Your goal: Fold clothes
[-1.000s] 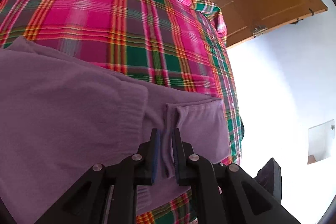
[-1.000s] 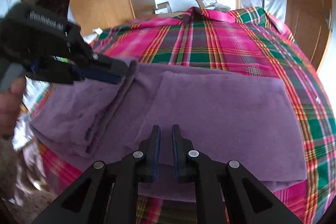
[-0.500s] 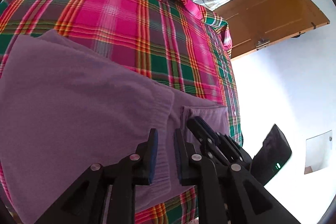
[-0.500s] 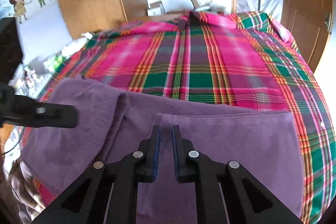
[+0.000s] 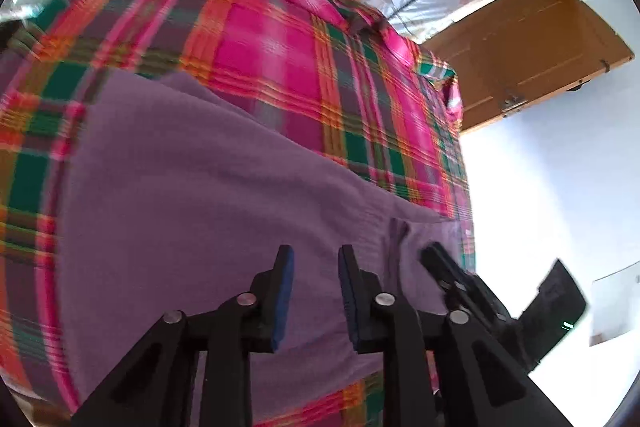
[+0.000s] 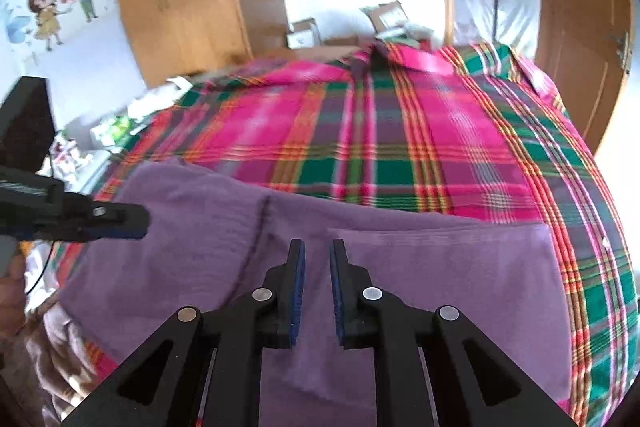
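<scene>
Black and angular, the left claw [image 5: 314, 259] hovers low over the soft purple knit sweater [image 5: 208, 195], its 2 blue-padded fingers [image 5: 285, 283] parted by a narrow gap and gripping nothing. Just to its right, the right claw [image 6: 317, 253] is also slightly parted and empty above the same garment. This sweater lies partly folded with overlapping layers on the bed's pink, green and orange plaid cover [image 6: 400, 147].

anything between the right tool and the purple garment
Nothing visible. The right tool hangs open directly over the purple garment on the plaid bedspread; the left tool is off to the side, over its folded edge.
</scene>
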